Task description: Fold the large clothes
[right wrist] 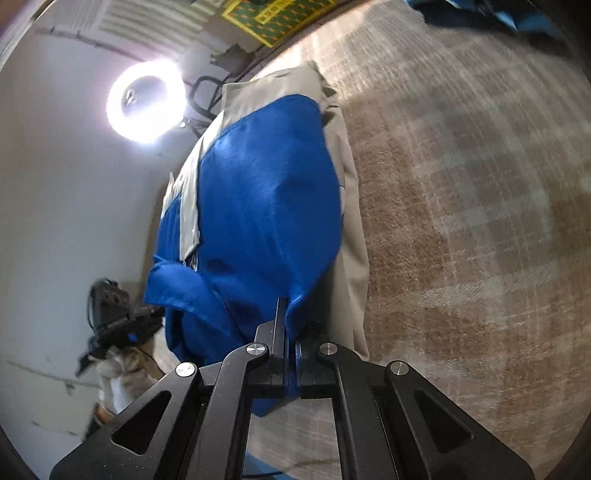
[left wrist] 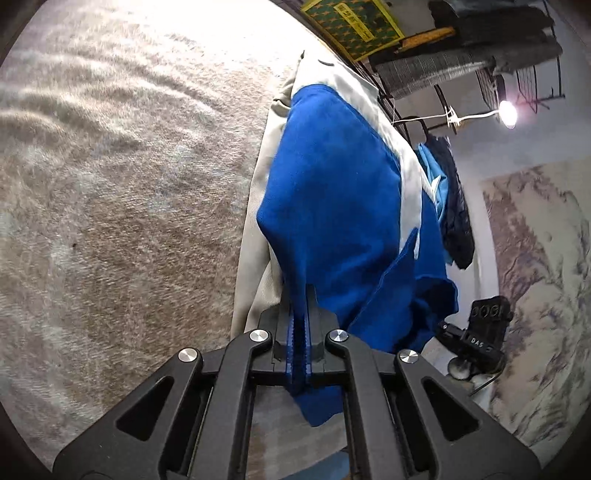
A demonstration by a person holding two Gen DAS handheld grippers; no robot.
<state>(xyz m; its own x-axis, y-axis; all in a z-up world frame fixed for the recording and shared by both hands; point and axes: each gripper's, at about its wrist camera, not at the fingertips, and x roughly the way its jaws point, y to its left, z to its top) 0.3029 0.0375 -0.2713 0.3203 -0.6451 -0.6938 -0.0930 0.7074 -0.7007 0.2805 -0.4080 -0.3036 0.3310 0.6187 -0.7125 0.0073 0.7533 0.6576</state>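
Observation:
A large blue garment with pale grey panels (left wrist: 332, 206) hangs stretched between my two grippers above a beige plush carpet (left wrist: 122, 192). My left gripper (left wrist: 300, 295) is shut on a blue edge of it, the cloth pinched between the jaws and spilling below them. In the right wrist view the same garment (right wrist: 258, 192) fills the middle. My right gripper (right wrist: 291, 314) is shut on another blue edge of it. Each wrist view shows the opposite gripper: the right one (left wrist: 476, 332) and the left one (right wrist: 114, 317), both small and dark beside the cloth.
The carpet (right wrist: 461, 221) spreads under and beside the garment. A bright ring lamp (right wrist: 146, 107) stands by the white wall. More dark and light blue clothes hang on a rack (left wrist: 450, 199). A green and yellow box (left wrist: 351, 26) sits at the far edge.

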